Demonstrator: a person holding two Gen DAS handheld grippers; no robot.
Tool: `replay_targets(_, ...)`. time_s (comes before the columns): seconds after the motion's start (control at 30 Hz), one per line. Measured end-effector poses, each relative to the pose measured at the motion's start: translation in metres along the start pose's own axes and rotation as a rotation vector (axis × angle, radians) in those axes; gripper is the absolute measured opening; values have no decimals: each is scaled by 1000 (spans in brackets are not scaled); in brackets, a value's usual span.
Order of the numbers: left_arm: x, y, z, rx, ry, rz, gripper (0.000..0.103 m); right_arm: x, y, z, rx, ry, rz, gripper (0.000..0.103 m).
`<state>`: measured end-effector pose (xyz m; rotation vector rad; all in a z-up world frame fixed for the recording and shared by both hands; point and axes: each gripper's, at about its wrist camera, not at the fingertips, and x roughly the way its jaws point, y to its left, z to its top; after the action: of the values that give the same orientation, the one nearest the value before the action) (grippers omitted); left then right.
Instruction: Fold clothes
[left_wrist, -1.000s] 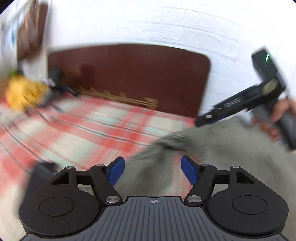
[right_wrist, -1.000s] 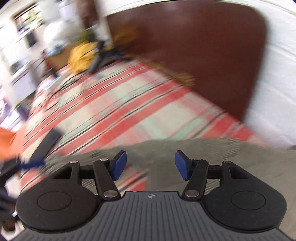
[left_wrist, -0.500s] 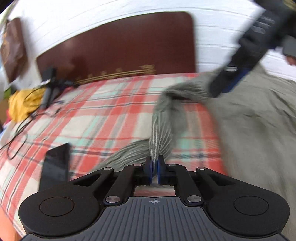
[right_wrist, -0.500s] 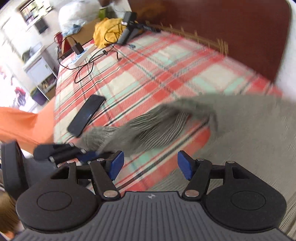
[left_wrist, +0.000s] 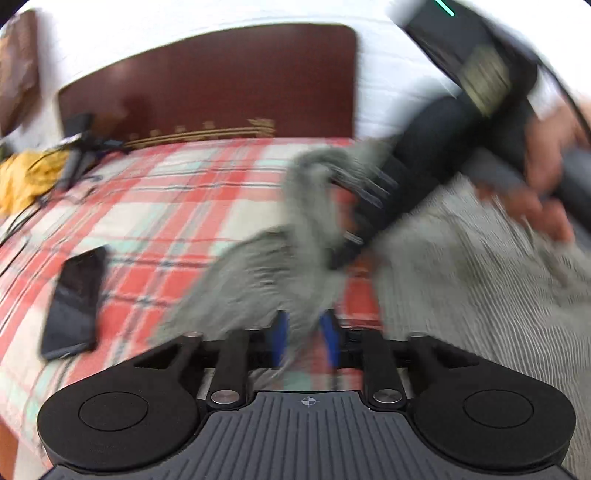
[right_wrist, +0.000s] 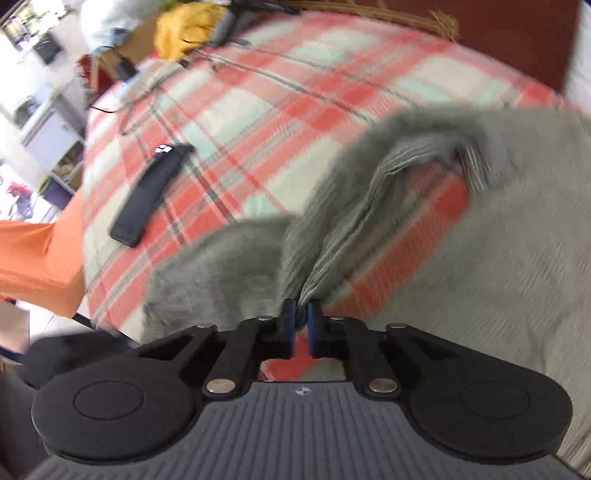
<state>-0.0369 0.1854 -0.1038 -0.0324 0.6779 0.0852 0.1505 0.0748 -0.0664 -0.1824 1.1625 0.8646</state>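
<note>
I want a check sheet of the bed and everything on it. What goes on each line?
Surface: plaid bedspread, bare at the middle.
Job's things: grey ribbed garment, bunched at one edge, partly lifted.
Clutter: black phone; yellow cloth.
Grippers: right gripper shut on the garment; left gripper jaws just opening, garment between them, pads apart.
Cables: black cables near the yellow cloth.
Surroundings: dark headboard, white wall, orange cloth.
</note>
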Motion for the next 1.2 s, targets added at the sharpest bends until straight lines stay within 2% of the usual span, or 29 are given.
replay_targets(0.17, -2, 45, -2, -60, 16, 123, 59, -11, -18, -29, 70, -65, 54, 5)
replay_targets(0.23, 7, 55, 3, -38, 32, 82, 60, -13, -23, -38, 94, -82, 73, 5)
replay_targets(0.3, 18, 62, 10, -22, 55, 5, 72, -14, -26, -45, 104, -99, 77, 5)
replay_targets(0.37, 27, 67, 18, -21, 78, -52, 77, -15, -25, -48, 104, -110, 70, 5)
replay_targets(0.5, 45, 73, 23, -2, 121, -59, 83, -15, -19, -45, 86, -119, 46, 5)
replay_targets(0.57, 50, 73, 22, 12, 139, -74, 82, -14, -19, -47, 89, -122, 46, 5)
replay_targets(0.63, 48, 69, 21, 63, 130, -96, 65, -13, -20, -48, 95, -126, 47, 5)
replay_targets(0.7, 45, 65, 22, 91, 130, -138, 20, -13, -20, -49, 97, -132, 48, 5)
replay_targets(0.77, 41, 64, 26, 87, 138, -153, 9, -13, -19, -49, 99, -138, 52, 5)
replay_targets(0.87, 26, 67, 37, 85, 98, -138, 7, -15, -14, -44, 114, -148, 97, 5)
replay_targets(1.03, -12, 87, 73, 105, -14, -49, 7, -18, 0, -29, 154, -201, 209, 4)
replay_targets(1.1, -22, 95, 86, 142, -44, 13, 7, -13, 9, -21, 145, -209, 241, 5)
replay_targets(1.2, -20, 108, 98, 203, -46, 161, 7, 8, 21, -12, 164, -166, 258, 8)
